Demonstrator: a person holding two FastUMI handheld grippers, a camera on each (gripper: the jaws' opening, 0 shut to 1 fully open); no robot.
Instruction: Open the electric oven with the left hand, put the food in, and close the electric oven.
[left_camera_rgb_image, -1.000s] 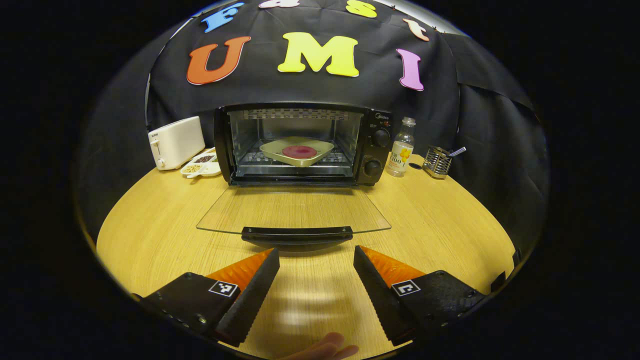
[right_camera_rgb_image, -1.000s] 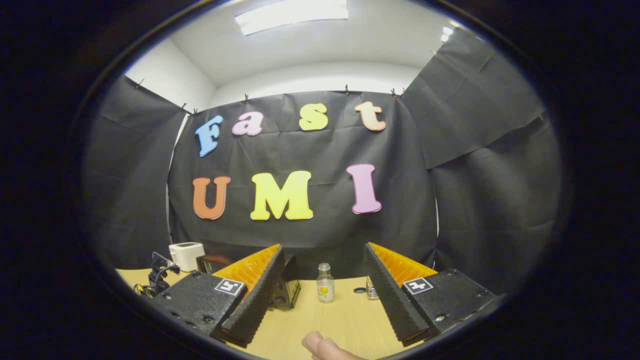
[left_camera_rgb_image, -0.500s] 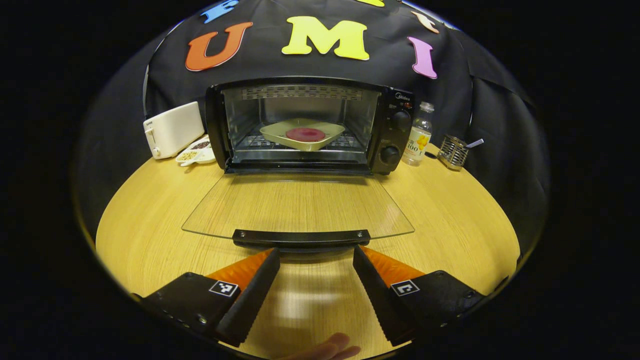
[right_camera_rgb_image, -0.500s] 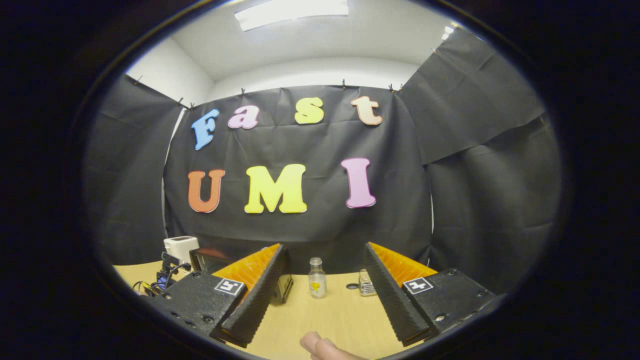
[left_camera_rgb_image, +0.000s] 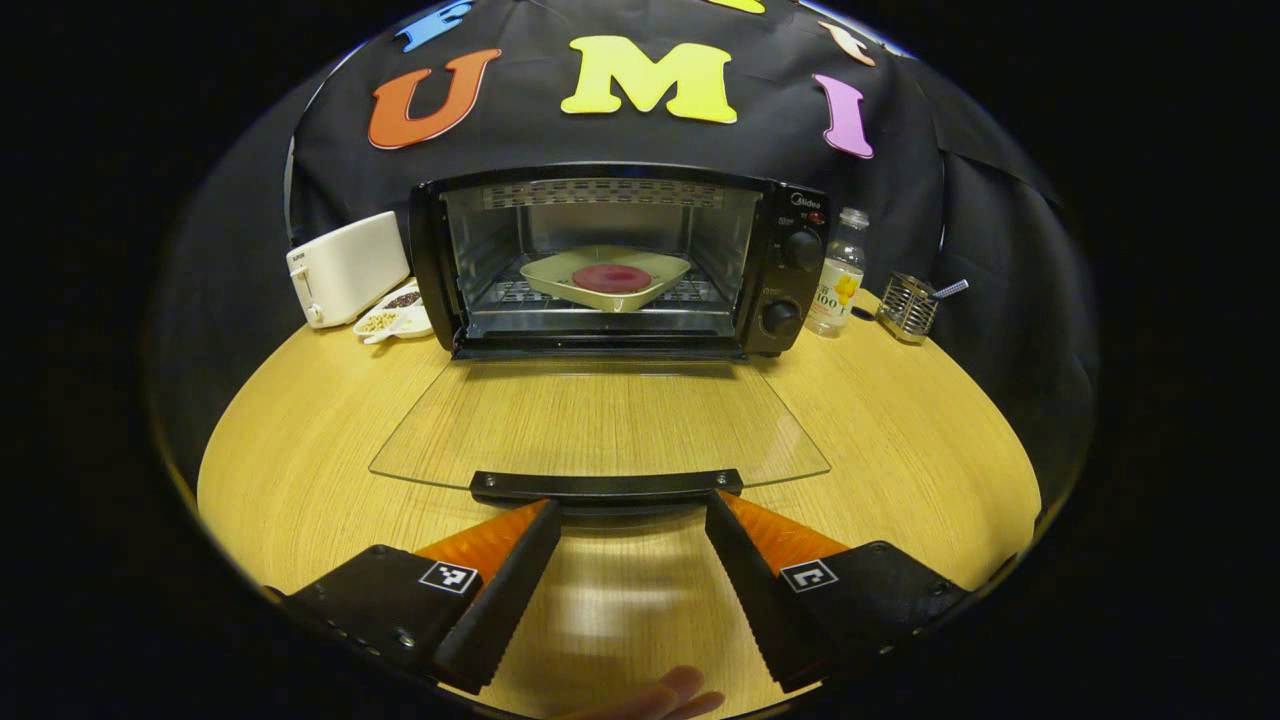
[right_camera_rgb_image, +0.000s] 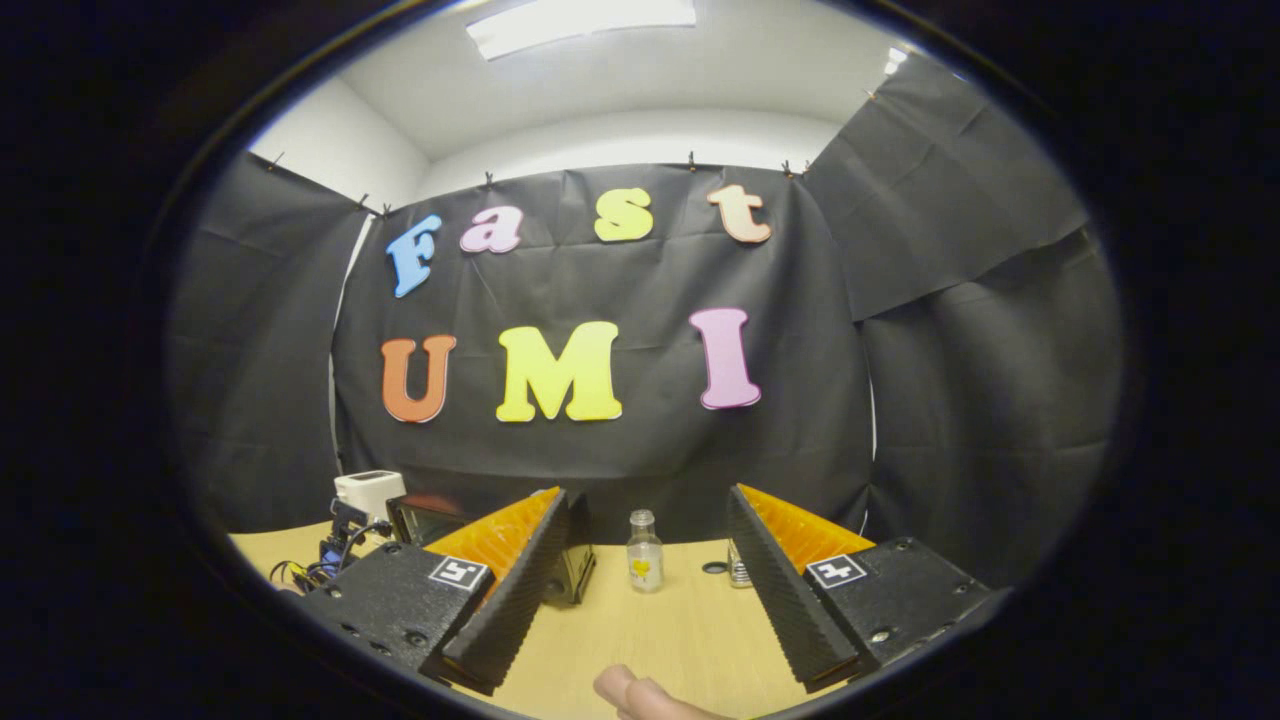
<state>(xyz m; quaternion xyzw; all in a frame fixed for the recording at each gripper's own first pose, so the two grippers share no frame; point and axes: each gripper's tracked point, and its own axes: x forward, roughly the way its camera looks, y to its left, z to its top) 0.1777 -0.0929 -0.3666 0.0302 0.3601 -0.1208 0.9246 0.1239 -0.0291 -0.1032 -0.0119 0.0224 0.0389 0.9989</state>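
Note:
In the left gripper view the black electric oven (left_camera_rgb_image: 790, 270) stands open at the back of the table. Its glass door (left_camera_rgb_image: 600, 420) lies flat toward me, with the black handle (left_camera_rgb_image: 606, 485) at the near edge. On the rack inside rests a pale square dish (left_camera_rgb_image: 607, 279) carrying a round dark-red piece of food (left_camera_rgb_image: 611, 277). My left gripper (left_camera_rgb_image: 630, 515) is open, its fingertips right at the handle, nothing between them. In the right gripper view my right gripper (right_camera_rgb_image: 650, 500) is open and empty, held above the table, with the oven (right_camera_rgb_image: 420, 517) partly hidden behind its left finger.
A white toaster (left_camera_rgb_image: 345, 268) and a white snack dish (left_camera_rgb_image: 395, 320) sit left of the oven. A clear bottle (left_camera_rgb_image: 838, 285) and a wire holder (left_camera_rgb_image: 908, 308) stand to its right. The wooden table (left_camera_rgb_image: 900, 450) has free room on both sides of the door. The other gripper (right_camera_rgb_image: 325, 545) shows far left.
My left gripper moved forward from a short way back until its tips reached the door handle. The right gripper only drifted slightly. The door stayed open.

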